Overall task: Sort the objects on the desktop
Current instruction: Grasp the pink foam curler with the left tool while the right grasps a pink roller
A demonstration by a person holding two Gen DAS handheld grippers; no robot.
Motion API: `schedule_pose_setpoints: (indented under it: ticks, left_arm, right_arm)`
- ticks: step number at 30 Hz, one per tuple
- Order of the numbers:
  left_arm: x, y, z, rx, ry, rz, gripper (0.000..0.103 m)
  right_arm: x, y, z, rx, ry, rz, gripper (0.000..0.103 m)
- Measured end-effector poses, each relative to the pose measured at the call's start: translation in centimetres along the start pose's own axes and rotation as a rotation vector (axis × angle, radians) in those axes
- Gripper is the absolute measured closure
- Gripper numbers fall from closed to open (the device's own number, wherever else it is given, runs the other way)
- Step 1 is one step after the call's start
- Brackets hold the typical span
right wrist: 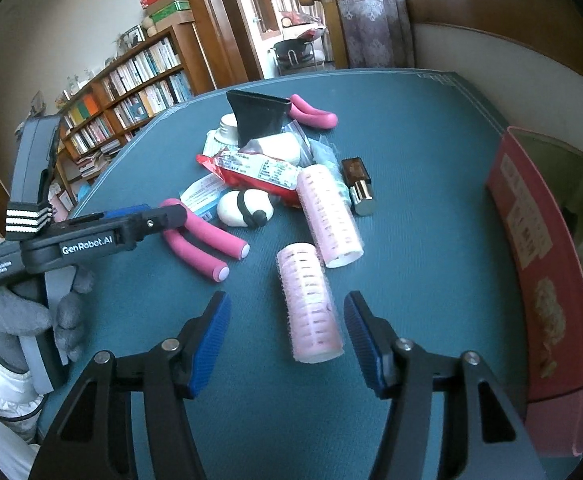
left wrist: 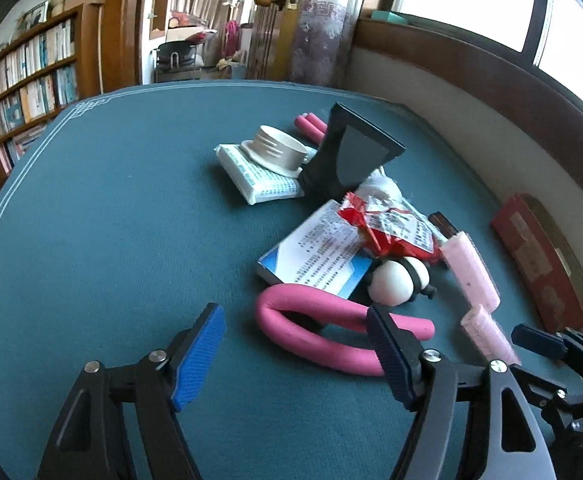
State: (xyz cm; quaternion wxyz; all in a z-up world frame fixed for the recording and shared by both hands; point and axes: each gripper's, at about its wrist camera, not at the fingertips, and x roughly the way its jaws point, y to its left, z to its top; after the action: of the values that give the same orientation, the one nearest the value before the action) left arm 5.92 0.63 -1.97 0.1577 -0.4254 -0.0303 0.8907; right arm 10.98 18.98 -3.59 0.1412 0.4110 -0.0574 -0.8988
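Right wrist view: the right gripper (right wrist: 287, 336) stands with its fingers (right wrist: 209, 344) spread moderately wide and empty, straddling the near end of a pale pink hair roller (right wrist: 309, 304) that lies flat on the counter (right wrist: 411, 240); the pads do not touch it. A second, longer roller (right wrist: 329, 216) lies just beyond, its far end against the heap of packets. A red box (right wrist: 531, 280) stands open at the right edge (judged the likely bin). Left wrist view: the left gripper (left wrist: 295, 352) is likewise parted and holds nothing; its right pad sits over the bent pink foam curler (left wrist: 311, 332), with contact unclear.

Judgement: the step in hand is the pick of the near roller. Lower squarely, keep the roller centred, and close across its width gently, since the mesh body may crush or roll away.
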Motion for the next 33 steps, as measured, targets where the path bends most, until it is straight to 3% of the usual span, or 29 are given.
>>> schedule_pose_setpoints:
  ticks: [3,8,12,15,19,23,30,33]
  left_arm:
    - [0.0,-0.3,-0.1,-0.009,0.011,-0.005,0.027]
    - [0.5,-0.7,-0.6,-0.111,0.073,-0.100,0.028]
    - [1.2,-1.3,0.2,-0.175,0.070,-0.045,0.027]
    - [1.8,-1.6,0.7,-0.243,0.056,-0.021,0.017]
    - [2.3,-3.4,0.8,-0.132,0.026,0.067,0.012]
    - [2.2,-3.4,0.7,-0.022,0.047,0.077,0.012]
    - [-1.0,0.8,0.5,0.127,0.106,0.144,0.012]
    - [-1.9,2.4,-0.3,0.113,0.119,0.128,0.012]
  right_arm:
    - [0.0,-0.1,0.0,0.004,-0.004,0.008,0.040]
    - [0.2,-0.2,0.0,0.009,0.000,0.019,0.040]
    - [0.3,-0.3,-0.2,0.012,-0.002,0.024,0.040]
    - [0.3,-0.3,-0.3,0.015,-0.009,0.025,0.040]
    - [0.2,-0.3,-0.4,0.010,-0.018,0.030,0.040]
    - [-0.1,-0.2,-0.6,0.002,-0.025,0.039,0.040]
    - [-0.1,-0.6,-0.8,0.020,-0.028,0.055,0.040]
    - [0.0,-0.5,-0.8,0.015,-0.024,0.054,0.040]
